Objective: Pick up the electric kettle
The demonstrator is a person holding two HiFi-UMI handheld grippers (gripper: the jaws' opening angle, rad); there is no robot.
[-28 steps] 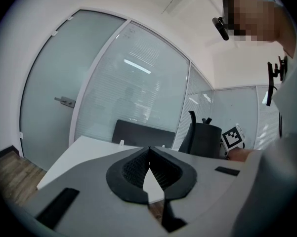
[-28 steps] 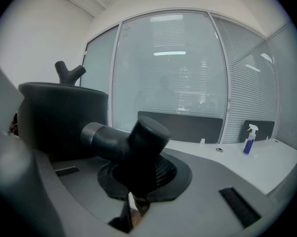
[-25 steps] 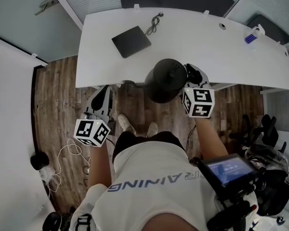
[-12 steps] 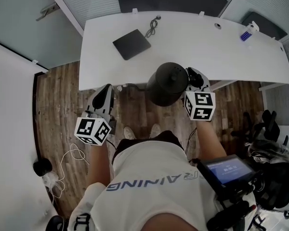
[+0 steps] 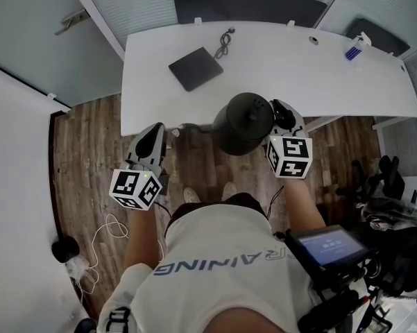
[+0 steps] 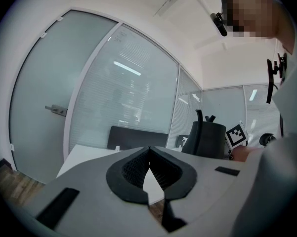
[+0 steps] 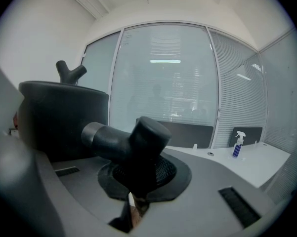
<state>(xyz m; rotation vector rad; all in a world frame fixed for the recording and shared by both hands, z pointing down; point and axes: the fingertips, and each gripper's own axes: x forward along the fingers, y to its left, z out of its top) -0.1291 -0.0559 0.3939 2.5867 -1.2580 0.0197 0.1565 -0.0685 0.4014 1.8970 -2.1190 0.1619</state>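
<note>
Right claw: clamped on the stubby handle of the matte black round electric kettle, so its body hangs just left of the jaws;
Left claw: closed, empty, well apart; seemingly unneeded

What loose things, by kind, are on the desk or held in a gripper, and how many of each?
kettle, held: 1
black pad: 1
cable: 1
spray bottle: 1
Total: 4
</note>
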